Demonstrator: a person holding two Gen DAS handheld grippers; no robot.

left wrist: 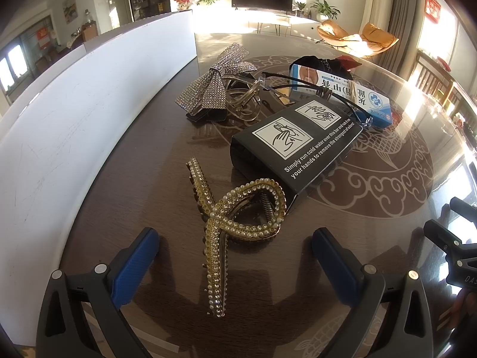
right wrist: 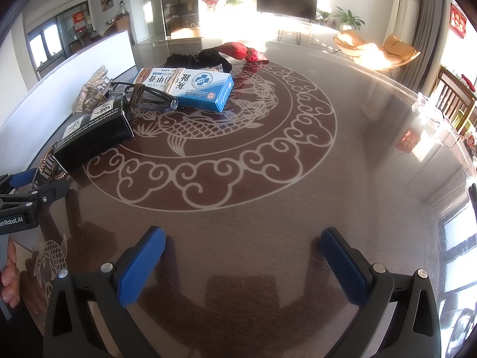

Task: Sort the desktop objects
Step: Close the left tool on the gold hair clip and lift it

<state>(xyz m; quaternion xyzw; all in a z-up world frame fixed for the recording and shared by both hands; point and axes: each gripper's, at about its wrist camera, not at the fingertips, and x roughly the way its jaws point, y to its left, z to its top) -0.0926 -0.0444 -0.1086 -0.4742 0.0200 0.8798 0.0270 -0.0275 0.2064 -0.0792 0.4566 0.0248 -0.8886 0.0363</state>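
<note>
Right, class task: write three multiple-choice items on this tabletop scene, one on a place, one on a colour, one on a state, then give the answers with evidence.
1. Where does the gold pearl hair clip lie?
A. Between the open fingers of the left claw
B. On top of the blue box
C. Inside the white bin

2. What colour is the box that the glasses rest against?
A. Green
B. Blue and white
C. Yellow

3. What state is the right claw in?
A. Shut on the glasses
B. Shut on the red cloth
C. Open, holding nothing

Answers:
1. A: the left wrist view shows the clip lying on the table between the two blue pads.
2. B: the carton is blue with a white panel.
3. C: its pads stand wide apart over bare tabletop.
</note>
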